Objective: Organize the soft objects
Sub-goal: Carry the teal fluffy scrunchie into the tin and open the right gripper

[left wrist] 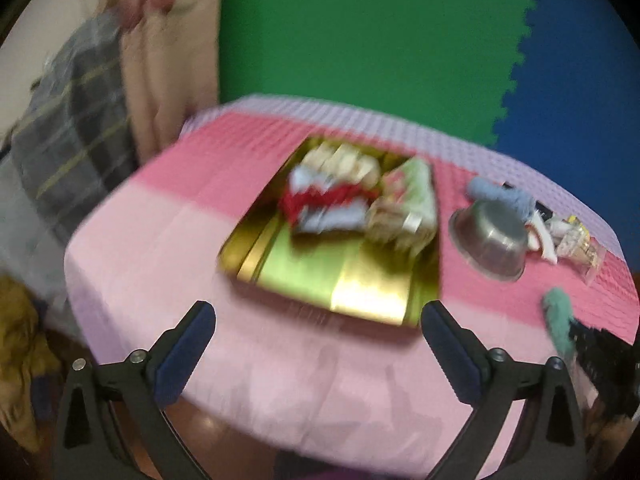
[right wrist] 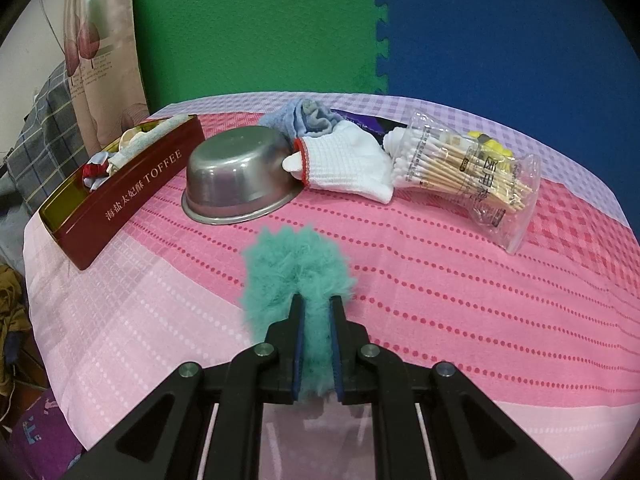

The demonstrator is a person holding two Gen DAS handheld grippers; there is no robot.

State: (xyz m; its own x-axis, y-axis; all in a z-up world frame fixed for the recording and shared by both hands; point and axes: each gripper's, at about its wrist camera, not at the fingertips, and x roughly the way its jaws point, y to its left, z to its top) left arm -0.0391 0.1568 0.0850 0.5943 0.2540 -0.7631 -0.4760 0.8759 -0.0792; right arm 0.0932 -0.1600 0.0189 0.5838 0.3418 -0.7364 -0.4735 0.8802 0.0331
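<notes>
— This looks like someone's home, a spare room maybe, not a lab.

— What makes you say that?

— The table wears a pink checked cloth (right wrist: 460, 280) like a bedsheet. A flowered curtain (right wrist: 104, 52) hangs at the left, with a grey plaid fabric (right wrist: 44, 140) bundled below it. The backdrop is green foam mat (right wrist: 256, 28) and blue foam mat (right wrist: 500, 28), the interlocking play kind, propped upright.

— And the clutter?

— Household odds: a toffee tin (right wrist: 132, 188), a steel bowl (right wrist: 236, 176), a bag of cotton swabs (right wrist: 472, 168).
</notes>
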